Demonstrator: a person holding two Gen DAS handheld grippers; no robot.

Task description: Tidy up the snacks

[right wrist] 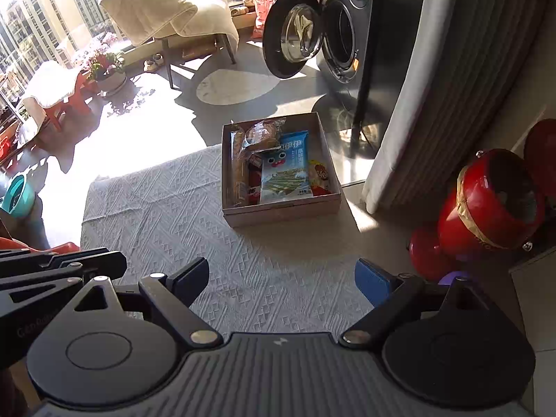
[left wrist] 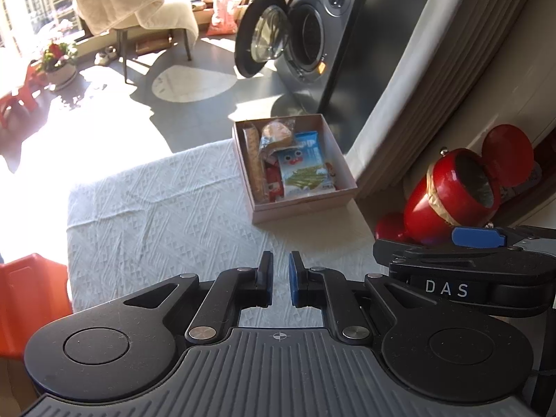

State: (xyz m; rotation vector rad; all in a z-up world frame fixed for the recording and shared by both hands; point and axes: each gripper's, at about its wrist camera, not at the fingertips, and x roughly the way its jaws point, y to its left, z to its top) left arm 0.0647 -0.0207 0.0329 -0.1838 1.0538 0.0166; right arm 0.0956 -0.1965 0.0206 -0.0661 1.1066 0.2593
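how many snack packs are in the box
5 visible in the pink cardboard box: long biscuit sleeve far left, round bread pack at back, red pack, blue-white pack, orange pack right. More may be underneath.

1. One open cardboard box stands on the desk.
2. One blue-and-white snack packet with a cartoon face lies in it.
3. One long biscuit stick pack lies along the box's left wall.
4. One clear-wrapped bun sits at the far end.
5. One yellow-and-red packet lies at the right.
6. At least one red wrapper shows between stick pack and blue packet; more cannot be counted.
7. One white patterned cloth covers the desk.
8. Two tongs: one left, one right.
9. One washing machine, door open.
10. One red drum-shaped ornament.
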